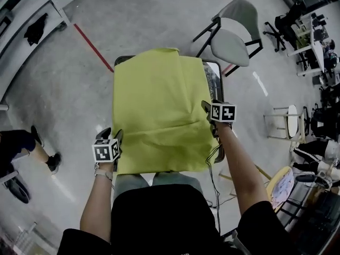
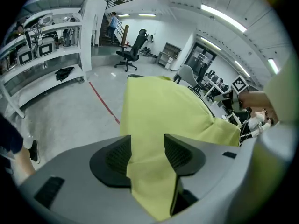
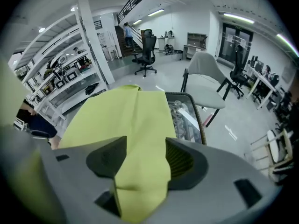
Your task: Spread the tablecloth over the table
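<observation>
The yellow-green tablecloth (image 1: 159,110) is seen laid over the table (image 1: 218,69), with a strip of the tabletop left bare on the right and the near edge draped off towards the person. Its near-left corner is caught loose, unpinched, between the parted jaws of the left gripper (image 1: 112,135). Its right edge is likewise passed between the spread jaws of the right gripper (image 1: 208,109). A grey chair (image 1: 234,36) is seen beyond

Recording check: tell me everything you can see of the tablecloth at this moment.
The tablecloth is a thin yellow-green fabric, creased with fold lines, lying over most of the table; a strip along the table's right side is bare. Its near edge hangs toward the person. The left tool is at its near left corner, the right tool at its right edge, each with cloth between parted jaws.
</observation>
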The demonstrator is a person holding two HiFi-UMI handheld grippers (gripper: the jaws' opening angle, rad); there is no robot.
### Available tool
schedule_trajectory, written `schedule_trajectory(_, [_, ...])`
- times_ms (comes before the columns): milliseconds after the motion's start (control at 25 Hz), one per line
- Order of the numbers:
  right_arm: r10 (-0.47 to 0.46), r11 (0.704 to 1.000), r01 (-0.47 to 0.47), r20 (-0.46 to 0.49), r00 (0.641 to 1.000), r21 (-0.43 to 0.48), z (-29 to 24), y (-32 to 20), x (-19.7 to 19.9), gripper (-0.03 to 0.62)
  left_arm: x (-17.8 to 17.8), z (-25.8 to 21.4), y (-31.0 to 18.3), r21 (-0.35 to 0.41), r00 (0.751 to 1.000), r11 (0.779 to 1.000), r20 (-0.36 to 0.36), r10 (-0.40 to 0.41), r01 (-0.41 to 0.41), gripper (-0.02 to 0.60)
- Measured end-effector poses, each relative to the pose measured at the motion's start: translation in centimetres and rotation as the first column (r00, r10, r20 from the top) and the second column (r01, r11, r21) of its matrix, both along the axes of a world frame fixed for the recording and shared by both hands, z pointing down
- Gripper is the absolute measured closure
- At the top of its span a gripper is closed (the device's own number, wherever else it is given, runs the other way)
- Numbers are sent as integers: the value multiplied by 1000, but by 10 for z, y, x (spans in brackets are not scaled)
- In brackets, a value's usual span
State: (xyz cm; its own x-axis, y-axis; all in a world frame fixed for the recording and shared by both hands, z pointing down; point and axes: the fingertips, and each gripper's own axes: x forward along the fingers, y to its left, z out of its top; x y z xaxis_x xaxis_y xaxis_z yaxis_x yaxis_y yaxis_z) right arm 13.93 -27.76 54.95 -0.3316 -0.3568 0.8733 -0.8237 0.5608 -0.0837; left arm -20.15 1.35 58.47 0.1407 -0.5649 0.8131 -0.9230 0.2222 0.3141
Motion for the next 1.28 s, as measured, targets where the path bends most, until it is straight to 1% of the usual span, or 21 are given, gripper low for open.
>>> schedule_trajectory(200, [-91, 996, 90, -7, 996, -27, 28, -29, -11, 329, 25, -13, -6, -14, 998, 998, 22, -59, 60, 357])
schedule_trajectory(320, [-131, 990, 131, -6, 991, -46, 45, -43, -24, 329, 37, -24, -6, -18, 995, 995, 37, -93, 94, 357])
schedule_trajectory(440, [-165, 984, 164, -11, 986, -66, 62, -51, -37, 326, 49, -36, 1, -38, 992, 993, 56, -111, 114, 357])
schedule_trajectory(640, [-148, 987, 145, -30, 989, -73, 80, -63, -41, 326, 71, -45, 10, -50, 990, 990, 64, -126, 129, 357])
schedule_trajectory(880, [-170, 983, 165, -66, 983, -76, 102, -58, -57, 326, 70, -48, 29, -72, 987, 987, 80, -141, 147, 357])
schedule_trajectory(1080, [-188, 981, 183, -76, 979, -66, 100, -64, -55, 327, 78, -48, 28, -85, 987, 987, 86, -133, 140, 357])
schedule_trajectory(1120, [-197, 979, 192, -76, 977, -68, 98, -64, -53, 345, 80, -47, 28, -88, 988, 987, 86, -126, 134, 357])
schedule_trajectory(1200, [-221, 974, 216, -70, 973, -73, 96, -64, -51, 446, 84, -46, 28, -95, 990, 988, 84, -113, 121, 357])
schedule_trajectory(1280, [-240, 969, 235, -62, 969, -76, 98, -64, -47, 505, 89, -45, 27, -103, 992, 989, 85, -97, 106, 357])
